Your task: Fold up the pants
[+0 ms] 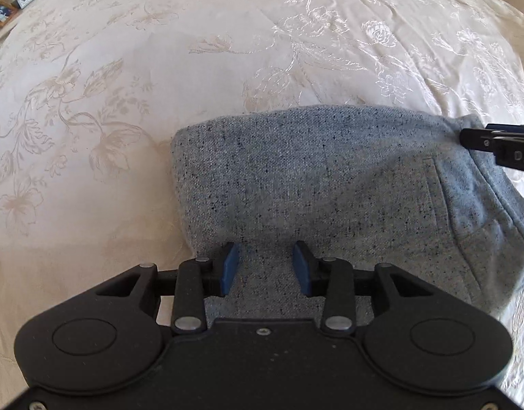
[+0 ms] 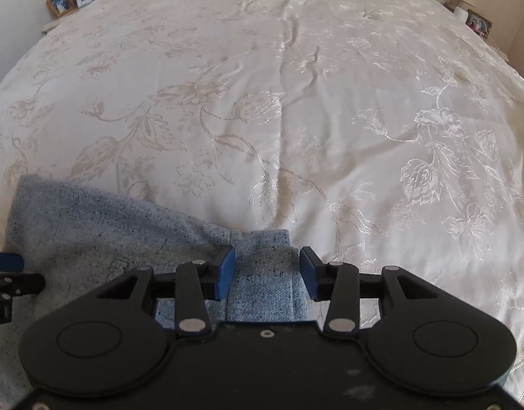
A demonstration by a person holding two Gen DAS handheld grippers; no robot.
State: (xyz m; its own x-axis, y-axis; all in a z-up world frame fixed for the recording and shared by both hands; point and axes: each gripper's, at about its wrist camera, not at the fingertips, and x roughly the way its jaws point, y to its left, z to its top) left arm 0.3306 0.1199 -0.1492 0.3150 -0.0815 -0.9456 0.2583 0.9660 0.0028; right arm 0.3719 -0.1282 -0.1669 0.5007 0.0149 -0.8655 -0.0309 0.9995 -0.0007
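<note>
The left gripper point(image 1: 266, 264) and right gripper point(image 2: 267, 275) are both released, jaws apart over the folded grey speckled knit pants point(image 1: 330, 177) at 6 o'clock on the cream embroidered bed point(image 2: 296, 102). Press the layers flat; align the edges.

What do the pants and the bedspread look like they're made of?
Pants: likely a cotton-blend sweatshirt knit, matte, heathered blue-grey with dark flecks and a visible weave. Bedspread: probably a satin-like jacquard, cream, its floral pattern catching the light with a sheen.
</note>
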